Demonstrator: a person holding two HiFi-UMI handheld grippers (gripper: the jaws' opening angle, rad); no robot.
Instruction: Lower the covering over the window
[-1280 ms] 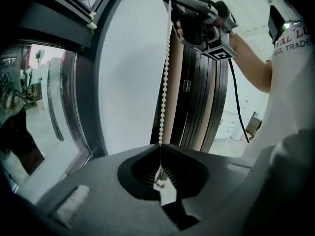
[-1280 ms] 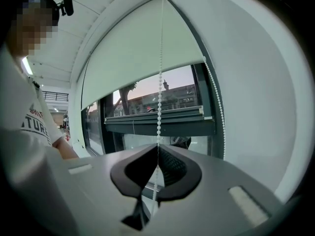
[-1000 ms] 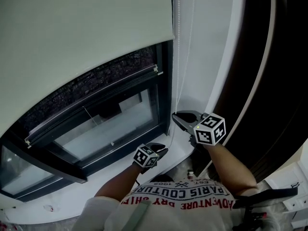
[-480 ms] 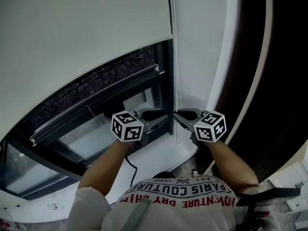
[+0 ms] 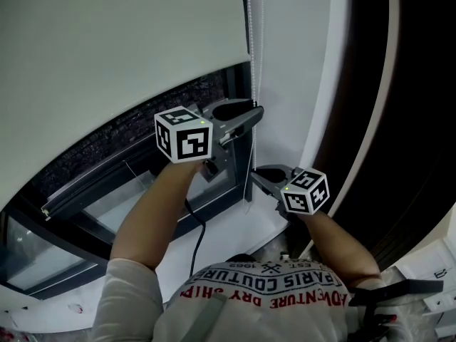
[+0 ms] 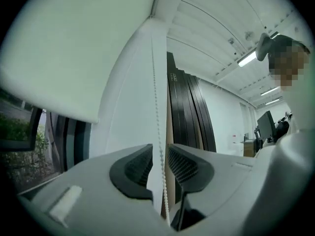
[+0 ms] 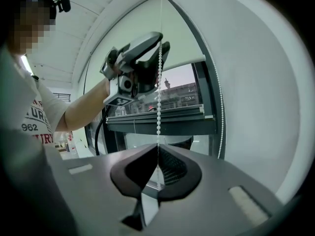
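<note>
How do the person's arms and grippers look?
The left gripper and right gripper are grey with black ribbed jaws and a white cube with black square markers. A black cable hangs from the left one, whose jaws have just been opening, the bead chain between them. Forearms bare; white T-shirt, red lettering.

"How did the left gripper (image 5: 256, 112) stand?"

"Higher than the other, at the end of the left forearm (image 5: 153, 209), which reached up and forward. It pointed level. Its jaws had just been opening and stood apart, with the bead cord (image 6: 156, 107) running between the pads, not pressed by them."

"And the right gripper (image 5: 255, 177)?"

"Lower, nearer the body and tipped slightly downward. The right forearm (image 5: 345, 248) angled in from the side. Its jaws were closed together on that same cord."
</note>
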